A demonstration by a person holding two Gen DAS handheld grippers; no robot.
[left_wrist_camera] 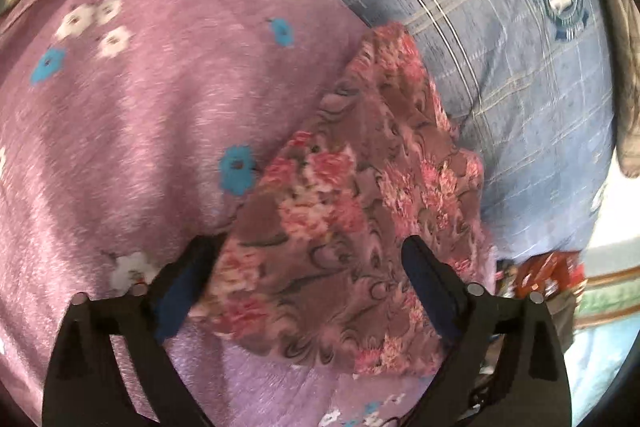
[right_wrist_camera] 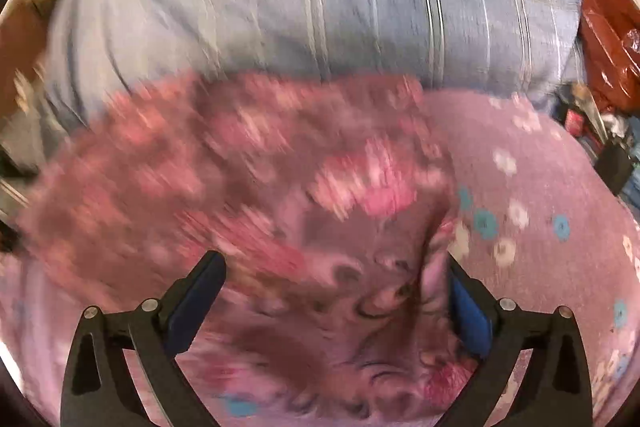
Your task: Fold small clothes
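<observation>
floral cloth [right_wrist_camera: 248, 187] blurred, right edge hidden

A home bedroom. A mauve flowered bedsheet [left_wrist_camera: 132, 131] meets a blue checked pillow [left_wrist_camera: 500, 39]; household clutter [right_wrist_camera: 608, 39] lies alongside.

A small pink-and-brown floral cloth garment [left_wrist_camera: 352, 211] lies on a mauve flower-print bedsheet [left_wrist_camera: 132, 115], its far edge reaching a blue-grey checked fabric cover [left_wrist_camera: 500, 39] spread behind. A red plastic bag [right_wrist_camera: 608, 39] sits at far right.
</observation>
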